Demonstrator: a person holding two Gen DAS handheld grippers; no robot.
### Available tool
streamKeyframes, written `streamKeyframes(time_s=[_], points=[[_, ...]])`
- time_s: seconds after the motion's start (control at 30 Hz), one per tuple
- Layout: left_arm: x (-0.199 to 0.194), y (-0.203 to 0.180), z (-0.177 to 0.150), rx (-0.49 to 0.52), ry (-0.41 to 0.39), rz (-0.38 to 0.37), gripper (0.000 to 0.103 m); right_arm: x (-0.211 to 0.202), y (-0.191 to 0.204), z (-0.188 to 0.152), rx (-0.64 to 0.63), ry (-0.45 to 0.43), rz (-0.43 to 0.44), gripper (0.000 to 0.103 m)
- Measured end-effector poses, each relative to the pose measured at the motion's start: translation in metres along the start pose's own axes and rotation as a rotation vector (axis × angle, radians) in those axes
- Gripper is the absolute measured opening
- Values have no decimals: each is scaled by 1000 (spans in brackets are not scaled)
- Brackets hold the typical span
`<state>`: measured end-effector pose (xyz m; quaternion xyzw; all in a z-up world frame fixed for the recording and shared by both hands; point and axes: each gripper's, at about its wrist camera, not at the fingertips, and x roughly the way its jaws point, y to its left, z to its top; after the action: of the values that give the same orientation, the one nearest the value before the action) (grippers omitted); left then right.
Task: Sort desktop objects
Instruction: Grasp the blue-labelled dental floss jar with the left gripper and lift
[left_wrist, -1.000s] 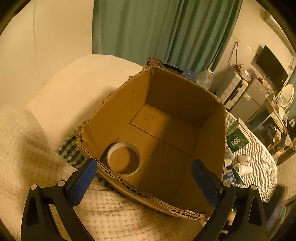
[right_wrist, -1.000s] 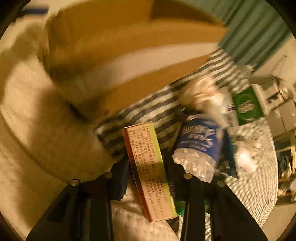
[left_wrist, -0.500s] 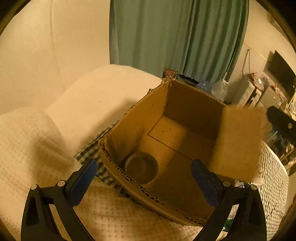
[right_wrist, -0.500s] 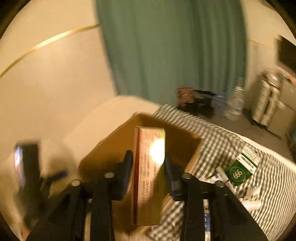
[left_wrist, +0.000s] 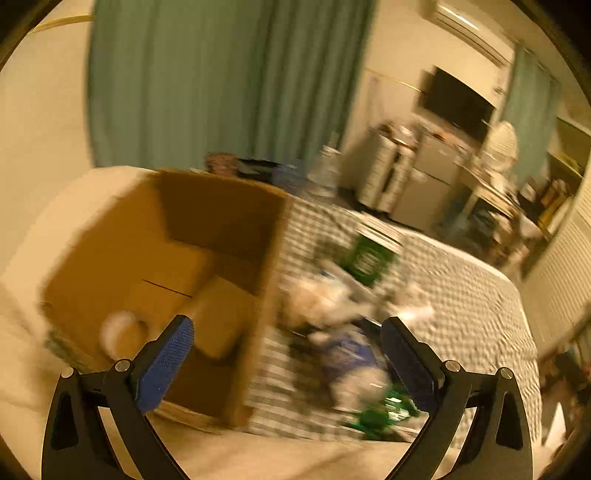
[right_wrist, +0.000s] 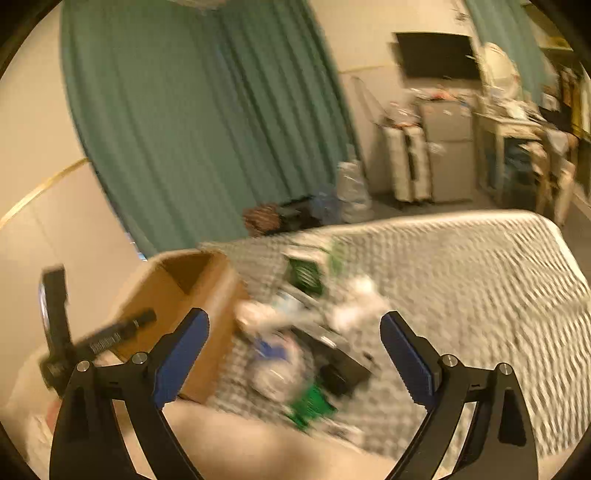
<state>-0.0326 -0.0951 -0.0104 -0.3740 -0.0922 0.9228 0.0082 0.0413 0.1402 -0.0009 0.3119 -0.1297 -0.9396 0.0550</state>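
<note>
A: Why are both sets of jaws spread wide with nothing in them?

B: Judging by the layout, each is free for a fresh pick. The left gripper (left_wrist: 282, 356) hangs over the near right corner of the cardboard box (left_wrist: 162, 266); the right gripper (right_wrist: 293, 349) faces the pile of clutter (right_wrist: 295, 354) on the checked bedspread (right_wrist: 461, 280), just beside the box.

A: And the carton (left_wrist: 219, 317)?

B: It lies inside the box on the floor flaps, beside a pale roll (left_wrist: 118, 332). Through the blur, its long side seems to run from the near wall toward the far right corner, lying flat rather than standing.
</note>
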Motion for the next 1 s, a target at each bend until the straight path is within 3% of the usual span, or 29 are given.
streamKeyframes(time_s=[0.1, 0.2, 0.27, 0.3, 0.33, 0.4, 0.57, 0.63, 0.7, 0.73, 0.77, 0.83, 0.9, 1.0], points=[[26, -30, -15, 19, 71, -36, 103, 18, -38, -21, 66, 5, -100, 94], [57, -50, -25, 57, 152, 15, 103, 41, -52, -24, 91, 89, -53, 93], [77, -56, -31, 55, 192, 50, 103, 60, -48, -22, 13, 108, -81, 88], [88, -56, -33, 44, 217, 73, 103, 69, -46, -23, -6, 124, -74, 85], [98, -56, -37, 26, 247, 91, 103, 81, -46, -23, -14, 141, -46, 75], [117, -52, -41, -16, 300, 80, 103, 103, -49, -27, -19, 176, -2, 70], [143, -57, -38, -14, 334, 60, 103, 152, -51, -46, -89, 292, 48, 58], [150, -57, -33, 2, 345, 30, 103, 168, -50, -50, -106, 353, 55, 58], [151, -51, -32, -18, 336, 52, 103, 177, -48, -51, -123, 367, 62, 58], [153, -51, -34, -9, 345, 28, 103, 181, -47, -51, -131, 369, 60, 58], [156, -53, -35, 4, 360, 18, 100, 186, -45, -50, -139, 378, 64, 58], [165, -58, -39, 34, 399, 25, 73, 196, -41, -50, -157, 395, 70, 58], [171, -59, -45, 45, 438, 12, 69, 202, -38, -48, -160, 409, 114, 58], [167, -54, -45, 24, 432, -11, 67, 210, -33, -48, -171, 432, 140, 58]])
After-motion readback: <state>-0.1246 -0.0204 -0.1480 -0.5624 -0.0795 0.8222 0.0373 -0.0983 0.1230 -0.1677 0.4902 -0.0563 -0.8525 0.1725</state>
